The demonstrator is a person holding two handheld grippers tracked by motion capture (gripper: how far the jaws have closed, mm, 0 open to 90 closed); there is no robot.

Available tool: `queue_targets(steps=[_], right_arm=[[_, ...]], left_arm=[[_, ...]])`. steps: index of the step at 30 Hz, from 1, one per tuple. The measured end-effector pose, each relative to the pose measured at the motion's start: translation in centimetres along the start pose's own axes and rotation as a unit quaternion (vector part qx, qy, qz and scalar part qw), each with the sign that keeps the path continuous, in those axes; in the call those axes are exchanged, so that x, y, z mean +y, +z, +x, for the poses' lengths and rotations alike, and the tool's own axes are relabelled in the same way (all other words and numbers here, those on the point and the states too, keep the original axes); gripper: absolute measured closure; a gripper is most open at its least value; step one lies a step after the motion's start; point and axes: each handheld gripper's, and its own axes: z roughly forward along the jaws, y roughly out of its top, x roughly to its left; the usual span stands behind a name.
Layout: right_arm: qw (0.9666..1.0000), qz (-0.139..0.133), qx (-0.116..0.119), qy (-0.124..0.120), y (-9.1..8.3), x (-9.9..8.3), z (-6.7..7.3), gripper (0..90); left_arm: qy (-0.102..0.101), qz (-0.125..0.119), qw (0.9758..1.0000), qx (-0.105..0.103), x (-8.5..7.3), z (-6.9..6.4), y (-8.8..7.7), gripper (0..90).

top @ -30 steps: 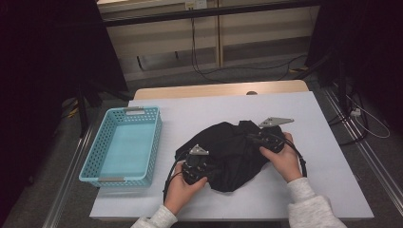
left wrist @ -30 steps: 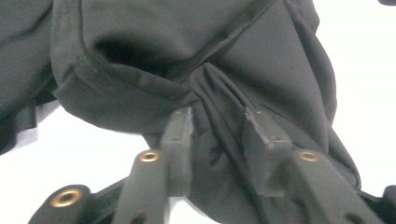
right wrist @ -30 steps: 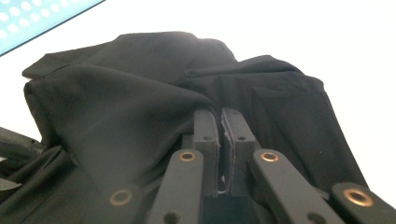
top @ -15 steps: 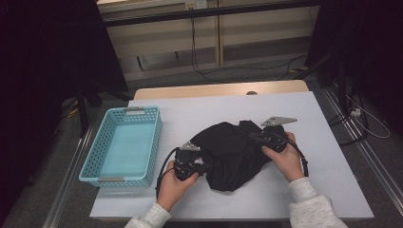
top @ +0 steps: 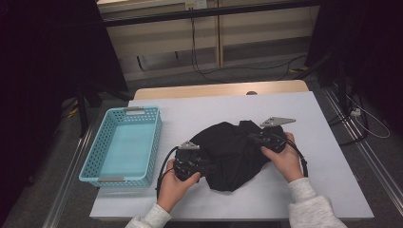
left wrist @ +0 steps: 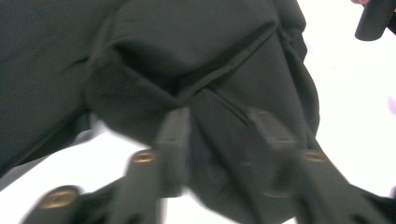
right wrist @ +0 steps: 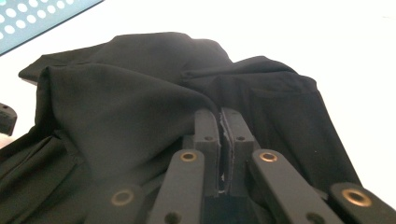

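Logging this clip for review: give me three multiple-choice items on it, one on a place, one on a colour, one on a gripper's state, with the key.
1. Where does the basket stand, seen from the high view?
A. left of the cloth
B. right of the cloth
C. on top of the cloth

2. What colour is the cloth?
A. white
B. black
C. red

3. How do the jaws of the right gripper stand?
A. wide apart over bare table
B. closed on a fold of the cloth
C. closed on the basket's rim

Key: 1 A, the basket sits at the table's left side with the cloth to its right. 2 B, the cloth is black against the white table. 3 B, the right gripper view shows both jaws pressed together with a thin edge of cloth between them.
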Motion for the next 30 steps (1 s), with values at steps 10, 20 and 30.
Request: queue_targets(steps=[10,20,30], right_arm=[[1.0,0.002,0.002,-0.003,0.0,-0.2,0.3,86.4],[1.0,0.001,0.0,-0.003,-0.1,-0.2,0.3,86.4],[1.0,-0.005,-0.001,0.002,-0.3,-0.1,0.3,86.3]], left_arm=[[0.017,-0.006,0.9993,0.032,-0.2,-0.5,1.5,32.2],[0.019,0.017,0.9993,0.028,-0.4,-1.3,2.9,49.3],[0.023,0.033,0.999,0.022,-0.2,-1.5,2.7,77.5]])
